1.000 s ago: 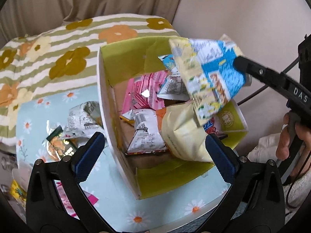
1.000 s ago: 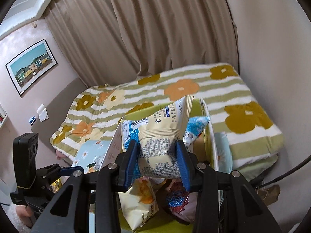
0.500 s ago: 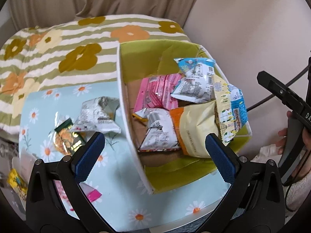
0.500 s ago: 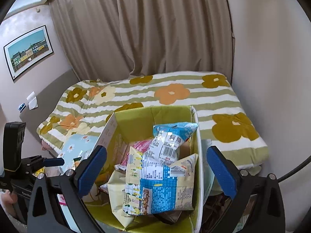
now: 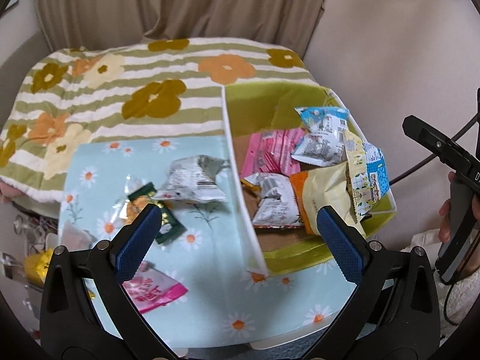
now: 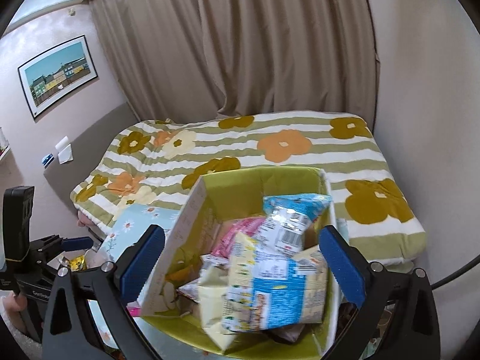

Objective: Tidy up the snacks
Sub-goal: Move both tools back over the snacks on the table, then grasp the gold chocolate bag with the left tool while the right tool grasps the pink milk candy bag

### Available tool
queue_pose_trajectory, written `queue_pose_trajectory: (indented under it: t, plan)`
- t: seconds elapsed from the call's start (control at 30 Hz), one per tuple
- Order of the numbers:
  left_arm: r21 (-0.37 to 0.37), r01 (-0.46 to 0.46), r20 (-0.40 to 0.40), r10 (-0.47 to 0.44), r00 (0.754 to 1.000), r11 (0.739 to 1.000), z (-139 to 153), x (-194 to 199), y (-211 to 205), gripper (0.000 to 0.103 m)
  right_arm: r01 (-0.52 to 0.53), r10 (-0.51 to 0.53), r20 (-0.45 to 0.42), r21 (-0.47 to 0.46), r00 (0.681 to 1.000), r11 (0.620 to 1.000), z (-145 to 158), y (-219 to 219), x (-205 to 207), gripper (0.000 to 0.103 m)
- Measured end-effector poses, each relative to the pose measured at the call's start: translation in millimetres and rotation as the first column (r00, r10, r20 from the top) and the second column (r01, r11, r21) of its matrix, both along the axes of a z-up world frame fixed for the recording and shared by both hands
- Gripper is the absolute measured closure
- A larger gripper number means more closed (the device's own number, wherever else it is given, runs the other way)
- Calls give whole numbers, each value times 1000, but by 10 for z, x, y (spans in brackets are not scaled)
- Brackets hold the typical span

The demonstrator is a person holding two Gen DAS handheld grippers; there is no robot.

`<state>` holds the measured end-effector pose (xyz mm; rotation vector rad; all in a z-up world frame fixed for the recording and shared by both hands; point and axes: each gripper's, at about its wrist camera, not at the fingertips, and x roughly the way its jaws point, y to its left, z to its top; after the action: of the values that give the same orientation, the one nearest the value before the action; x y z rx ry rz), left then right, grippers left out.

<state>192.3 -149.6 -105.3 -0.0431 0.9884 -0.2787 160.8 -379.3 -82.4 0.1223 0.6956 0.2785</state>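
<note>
Snack bag (image 6: 276, 294) flat atop box (image 6: 192, 210), long axis crosswise

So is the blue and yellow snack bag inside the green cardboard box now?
Inside. The blue and yellow snack bag lies atop other packets in the green cardboard box.

Daisy-print worktop (image 5: 210, 273) under the left jaws. Directly on it: green box (image 5: 255, 114) beyond the right-hand jaw, silver packet (image 5: 192, 184) ahead between the jaws, dark green packet (image 5: 169, 228) by the left-hand jaw, pink packet (image 5: 156, 294) nearest.
</note>
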Motion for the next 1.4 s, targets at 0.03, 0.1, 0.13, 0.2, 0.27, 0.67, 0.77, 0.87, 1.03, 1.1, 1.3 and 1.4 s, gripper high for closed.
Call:
queue_pose_trajectory:
  t: [0.03, 0.1, 0.13, 0.2, 0.27, 0.67, 0.77, 0.87, 1.03, 1.1, 1.3, 1.4]
  plan:
    - [-3, -4, 6, 4, 1000, 1000, 22, -17, 50, 1, -6, 6, 6, -3, 1000, 1000, 33, 65, -19, 1]
    - [-10, -11, 18, 11, 1000, 1000, 66, -67, 171, 1, -16, 16, 12, -9, 1000, 1000, 67, 182, -50, 1]
    - [-13, -13, 23, 13, 1000, 1000, 86, -93, 232, 1, -24, 24, 16, -15, 1000, 1000, 85, 255, -68, 1]
    - [-13, -14, 35, 15, 999, 1000, 113, -159, 407, 1, -25, 26, 29, -29, 999, 999, 109, 422, -114, 1]
    - [-7, -14, 42, 15, 999, 1000, 127, -214, 563, 1, -27, 28, 36, -36, 999, 999, 123, 624, -172, 1]
    - [-18, -81, 16, 81, 997, 997, -14, -578, 2060, 1, -18, 18, 24, -1, 1000, 1000, -39, 1838, -433, 1]
    - [-24, -102, -17, 102, 995, 995, -144, -672, 2389, 1, -14, 14, -13, 0, 1000, 1000, -182, 2111, -463, 1]
    - [-36, -136, -60, 134, 989, 990, -319, -769, 2718, 1, -20, 20, -56, 11, 998, 1000, -368, 2376, -491, 1]
    - [-79, -239, -118, 230, 966, 968, -592, -888, 3046, 1, -43, 41, -138, -11, 990, 999, -691, 2687, -456, 1]
    - [-87, -275, -131, 262, 956, 958, -703, -928, 3085, 1, -63, 57, -173, -26, 983, 998, -845, 2776, -441, 1]
    - [-71, -380, -158, 365, 917, 922, -1101, -988, 3030, 1, -156, 134, -221, -87, 966, 984, -1362, 2960, -434, 1]
    - [-82, -446, -157, 430, 889, 891, -1304, -1029, 2992, 3, -207, 178, -231, -110, 957, 972, -1585, 3023, -456, 1]
